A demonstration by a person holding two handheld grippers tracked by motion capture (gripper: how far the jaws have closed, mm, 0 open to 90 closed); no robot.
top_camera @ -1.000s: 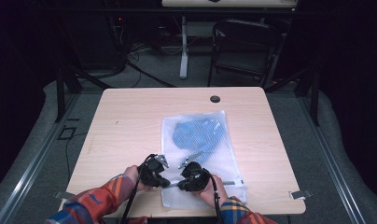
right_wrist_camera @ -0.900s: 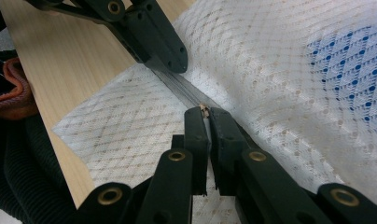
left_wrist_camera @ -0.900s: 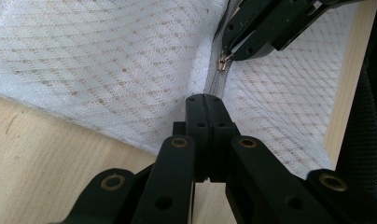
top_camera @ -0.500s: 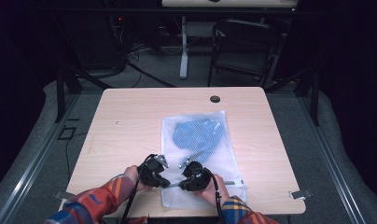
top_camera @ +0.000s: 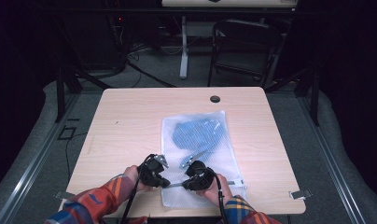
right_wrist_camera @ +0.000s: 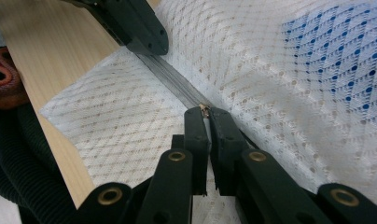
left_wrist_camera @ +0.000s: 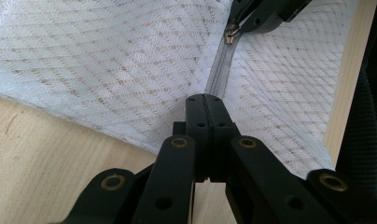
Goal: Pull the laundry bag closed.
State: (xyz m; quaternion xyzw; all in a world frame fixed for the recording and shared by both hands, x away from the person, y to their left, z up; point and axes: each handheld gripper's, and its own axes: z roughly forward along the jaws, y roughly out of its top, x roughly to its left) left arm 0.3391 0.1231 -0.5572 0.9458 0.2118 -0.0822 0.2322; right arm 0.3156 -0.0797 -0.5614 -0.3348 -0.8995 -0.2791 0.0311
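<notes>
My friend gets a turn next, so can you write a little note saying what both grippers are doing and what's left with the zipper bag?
Left gripper: jaws shut on the zipper tape at the bag's near end, holding it down.
Right gripper: jaws shut on the zipper pull, a little way along the zipper from the left one.
Mesh bag: flat on the table, blue cloth inside.
Done: both grips are set on the zipper.
Left: probably slide the pull along the zipper while the left gripper keeps the tape taut. I cannot tell whether the bag is being opened or closed.
</notes>
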